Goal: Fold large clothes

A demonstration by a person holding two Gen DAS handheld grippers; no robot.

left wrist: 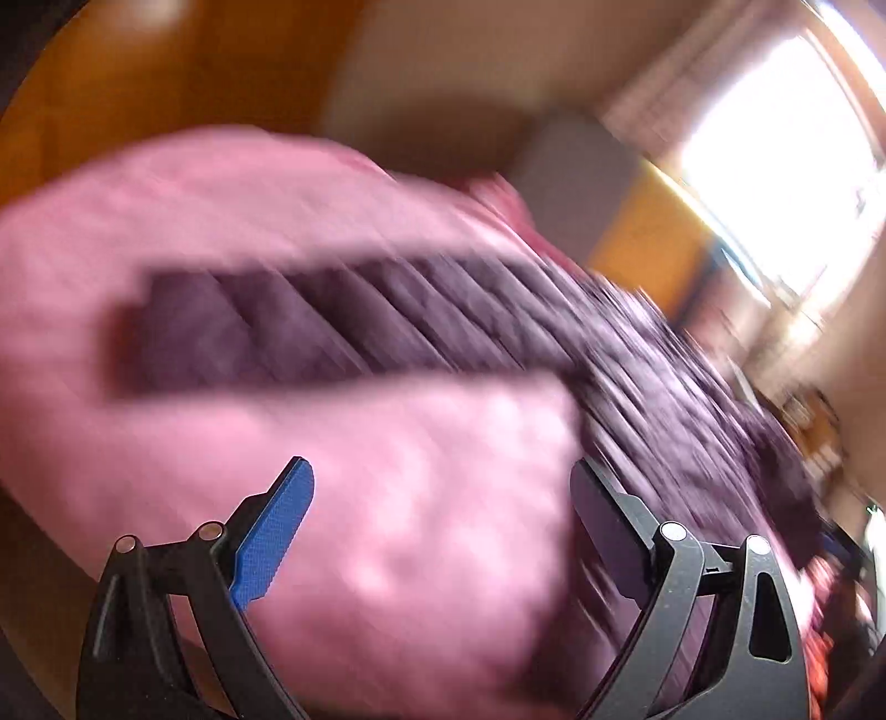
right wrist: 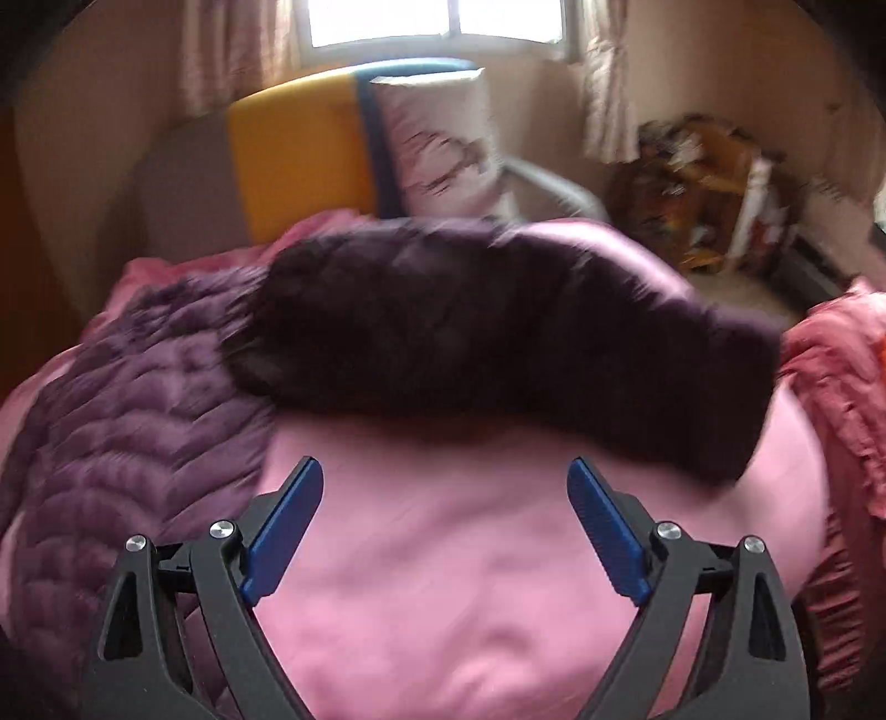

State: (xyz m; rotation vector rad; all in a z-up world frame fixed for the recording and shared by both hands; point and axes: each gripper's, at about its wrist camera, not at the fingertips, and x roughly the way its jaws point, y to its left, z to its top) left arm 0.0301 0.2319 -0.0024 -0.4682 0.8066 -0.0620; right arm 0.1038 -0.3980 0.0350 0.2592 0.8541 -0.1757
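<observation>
A dark purple quilted jacket (right wrist: 138,421) lies spread on a pink bedsheet (right wrist: 443,581). One sleeve (right wrist: 498,338) stretches across the sheet to the right in the right wrist view. In the blurred left wrist view the other sleeve (left wrist: 332,327) stretches left from the jacket body (left wrist: 664,387). My left gripper (left wrist: 443,498) is open and empty above the pink sheet (left wrist: 387,526), beside the jacket. My right gripper (right wrist: 446,498) is open and empty above the sheet, just below the sleeve.
A crumpled pink-red cloth (right wrist: 830,399) lies at the bed's right side. A yellow and blue cushion (right wrist: 304,160) and a white pillow (right wrist: 443,149) stand at the head. Clutter (right wrist: 709,188) sits in the far corner under a window (right wrist: 437,19).
</observation>
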